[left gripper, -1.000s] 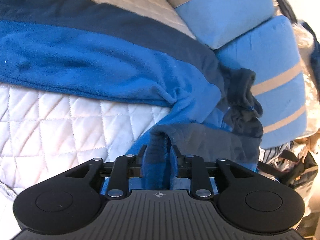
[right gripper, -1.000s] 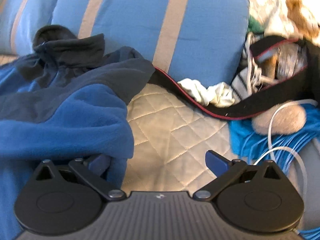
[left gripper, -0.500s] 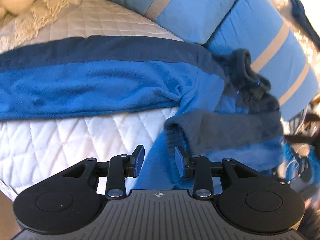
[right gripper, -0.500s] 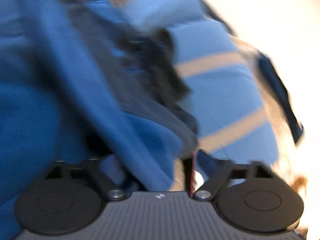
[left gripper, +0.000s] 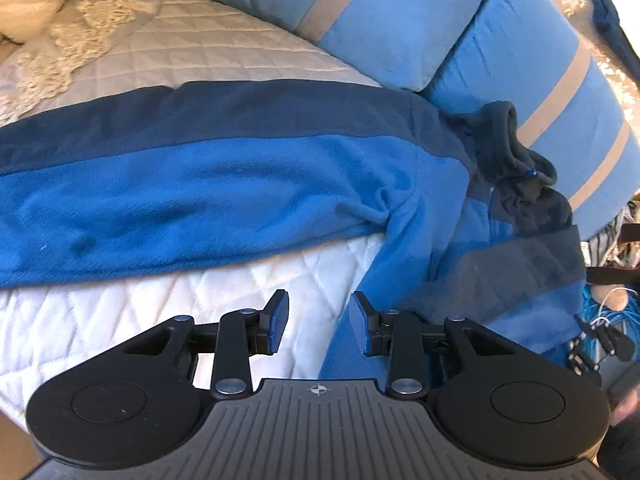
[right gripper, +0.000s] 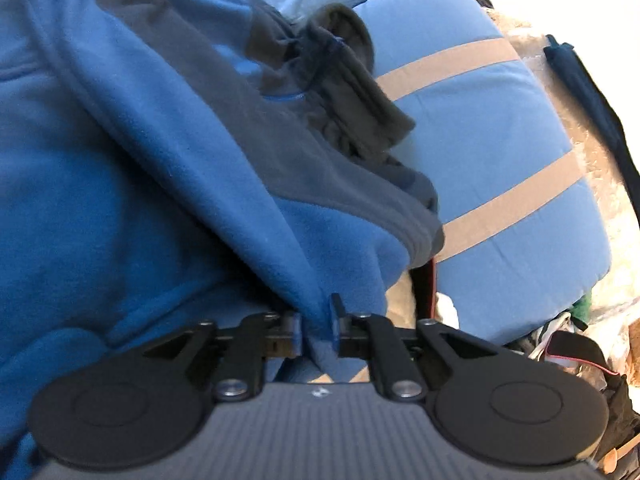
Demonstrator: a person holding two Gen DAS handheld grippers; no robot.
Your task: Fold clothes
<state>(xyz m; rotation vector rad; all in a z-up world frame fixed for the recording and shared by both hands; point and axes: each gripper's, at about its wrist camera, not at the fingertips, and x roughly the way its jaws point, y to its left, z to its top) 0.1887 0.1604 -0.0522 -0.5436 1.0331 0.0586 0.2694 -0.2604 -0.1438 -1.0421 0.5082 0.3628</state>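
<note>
A blue fleece jacket with dark navy and grey panels lies across a white quilted bed. One sleeve stretches to the left, and the grey collar rests against the pillows. My left gripper is open and empty, just above the quilt beside the jacket's edge. My right gripper is shut on a fold of the blue fleece jacket and holds it taut. The collar shows bunched above it.
Two light blue pillows with beige stripes stand behind the jacket. A lace-edged cloth lies at the far left. Cluttered cables, straps and blue cords sit at the right edge of the bed.
My left gripper let go of the jacket's fold, opened and drew back. My right gripper swung over the jacket and closed on a fold of the blue fleece.
</note>
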